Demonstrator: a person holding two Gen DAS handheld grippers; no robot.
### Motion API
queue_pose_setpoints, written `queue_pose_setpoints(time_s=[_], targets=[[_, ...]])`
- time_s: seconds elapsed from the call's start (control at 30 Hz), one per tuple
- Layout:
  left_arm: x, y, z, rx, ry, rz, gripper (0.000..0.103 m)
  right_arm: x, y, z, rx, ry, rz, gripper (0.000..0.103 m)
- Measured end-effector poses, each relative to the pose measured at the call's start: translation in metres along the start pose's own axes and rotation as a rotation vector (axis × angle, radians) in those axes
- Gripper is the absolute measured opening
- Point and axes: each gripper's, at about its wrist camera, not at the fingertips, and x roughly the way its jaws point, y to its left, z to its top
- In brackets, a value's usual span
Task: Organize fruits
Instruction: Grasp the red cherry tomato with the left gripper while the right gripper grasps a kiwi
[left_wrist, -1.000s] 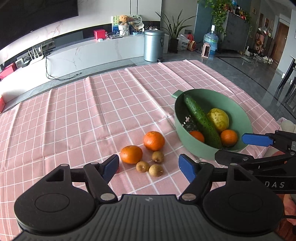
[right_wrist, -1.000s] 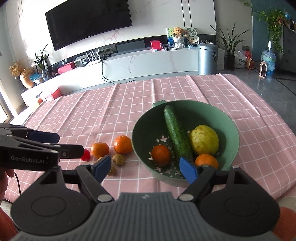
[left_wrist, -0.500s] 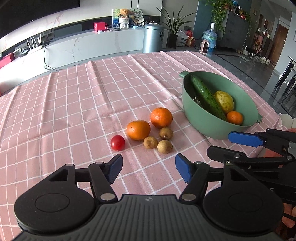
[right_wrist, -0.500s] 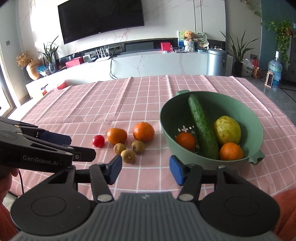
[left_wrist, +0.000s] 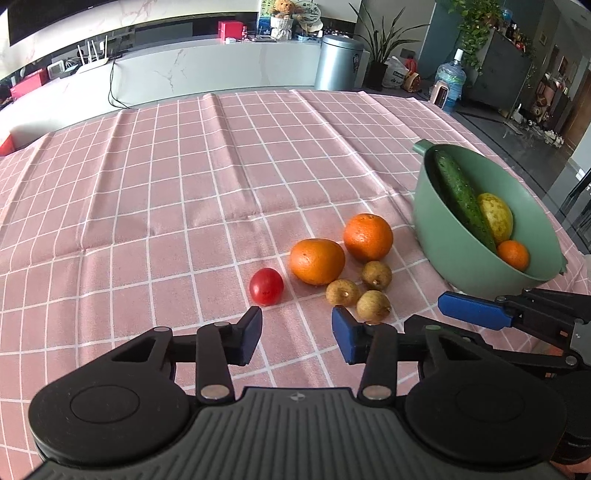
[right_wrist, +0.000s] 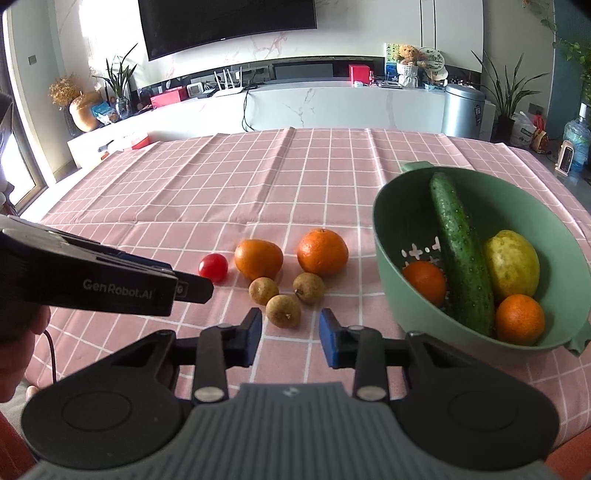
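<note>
The green bowl (right_wrist: 384, 236) is my landmark here. From the left wrist view its near wall hides most of what's inside; the right wrist view shows a bumpy cucumber (right_wrist: 460, 251), a yellowish pear-ish fruit (right_wrist: 511, 264) and two small oranges in it, one half tucked behind the cucumber.

Left of the bowl, on the pink checked cloth over the surface (left_wrist: 166, 184), sit two dimpled oranges, three little rough brown fruits (right_wrist: 283, 311) (longans maybe, hard to say) and a glossy cherry tomato (left_wrist: 266, 281) farthest out.

Both claws are closing on nothing. Left claw (left_wrist: 296, 334) hovers just short of the tomato, right claw (right_wrist: 290, 334) just short of the nearest brown fruit.
</note>
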Motion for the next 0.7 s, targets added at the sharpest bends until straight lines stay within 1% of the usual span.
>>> queue_pose_setpoints(time_s=[0.27,0.47,0.6,0.7], targets=[[0.024,0.004,0.004,0.012,0.017,0.054,0.048,0.027,-0.001,0.005,0.034,0.035,0.029,0.03],[0.035,0.009,0.011,-0.012,0.018,0.043,0.048,0.041,-0.004,0.005,0.065,0.052,0.047,0.03],[0.042,0.008,0.012,0.011,0.026,0.07,0.044,0.045,-0.005,0.004,0.074,0.062,0.055,0.029],[0.045,0.011,0.012,0.002,0.029,0.061,0.04,0.049,-0.005,0.005,0.078,0.069,0.059,0.028]])
